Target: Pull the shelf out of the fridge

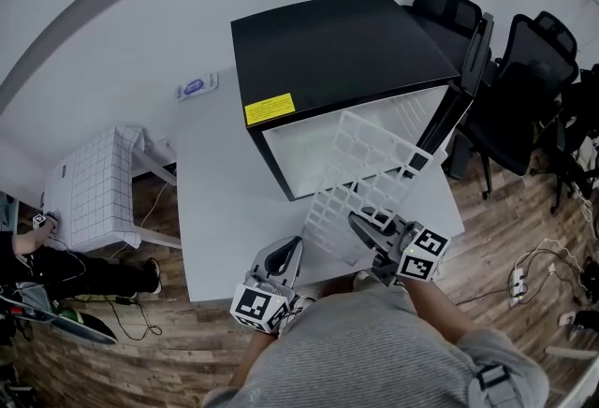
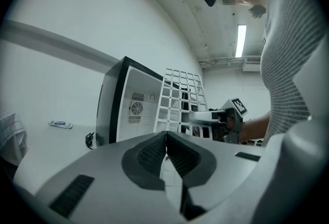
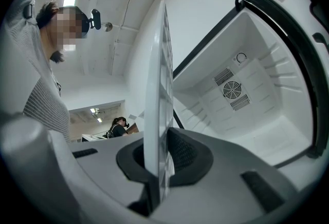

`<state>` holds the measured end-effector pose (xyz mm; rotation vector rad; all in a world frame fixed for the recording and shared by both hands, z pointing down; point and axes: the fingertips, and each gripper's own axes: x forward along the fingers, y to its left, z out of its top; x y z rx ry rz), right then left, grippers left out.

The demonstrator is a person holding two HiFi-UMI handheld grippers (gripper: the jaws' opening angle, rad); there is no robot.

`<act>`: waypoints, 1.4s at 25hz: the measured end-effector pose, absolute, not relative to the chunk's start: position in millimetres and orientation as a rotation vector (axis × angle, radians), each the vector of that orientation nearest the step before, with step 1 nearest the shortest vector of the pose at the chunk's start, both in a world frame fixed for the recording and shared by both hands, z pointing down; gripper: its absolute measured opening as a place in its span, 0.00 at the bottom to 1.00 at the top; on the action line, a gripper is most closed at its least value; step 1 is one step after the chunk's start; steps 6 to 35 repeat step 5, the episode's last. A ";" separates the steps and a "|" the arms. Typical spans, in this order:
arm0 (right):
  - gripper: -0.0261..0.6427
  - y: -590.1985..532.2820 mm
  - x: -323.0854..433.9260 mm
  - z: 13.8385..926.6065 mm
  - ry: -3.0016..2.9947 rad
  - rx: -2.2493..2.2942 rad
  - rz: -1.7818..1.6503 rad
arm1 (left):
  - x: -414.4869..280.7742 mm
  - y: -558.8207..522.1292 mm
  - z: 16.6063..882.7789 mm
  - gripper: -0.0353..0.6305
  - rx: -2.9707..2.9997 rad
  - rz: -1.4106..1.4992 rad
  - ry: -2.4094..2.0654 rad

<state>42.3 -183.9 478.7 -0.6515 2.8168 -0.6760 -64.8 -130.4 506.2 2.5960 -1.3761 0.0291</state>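
Observation:
A black mini fridge [image 1: 337, 41] stands on a white table [image 1: 215, 210], its door [image 1: 468, 79] swung open to the right. The white grid shelf [image 1: 360, 172] sticks out of the opening, tilted, with its near end over the table. My right gripper [image 1: 360, 221] is shut on the shelf's near edge. In the right gripper view the shelf [image 3: 157, 94] runs edge-on between the pads [image 3: 180, 151], with the white fridge interior [image 3: 247, 99] behind. My left gripper [image 1: 292, 247] hovers left of the shelf, shut and holding nothing. Its pads [image 2: 154, 156] touch.
Black office chairs [image 1: 524, 88] stand right of the fridge door. A white gridded cabinet [image 1: 94, 191] is left of the table. A small blue-and-white item [image 1: 194, 87] lies at the table's back. Cables and a power strip [image 1: 519, 280] lie on the wood floor.

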 end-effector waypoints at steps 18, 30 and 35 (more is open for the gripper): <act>0.08 -183.9 47.0 478.3 2.813 -0.655 -0.679 | -56.2 -129.9 509.2 0.07 2.589 0.031 -1.353; 0.08 -183.9 47.0 478.3 2.813 -0.655 -0.679 | -56.2 -129.9 509.2 0.07 2.589 0.031 -1.353; 0.08 -183.9 47.0 478.3 2.813 -0.655 -0.679 | -56.2 -129.9 509.2 0.07 2.589 0.031 -1.353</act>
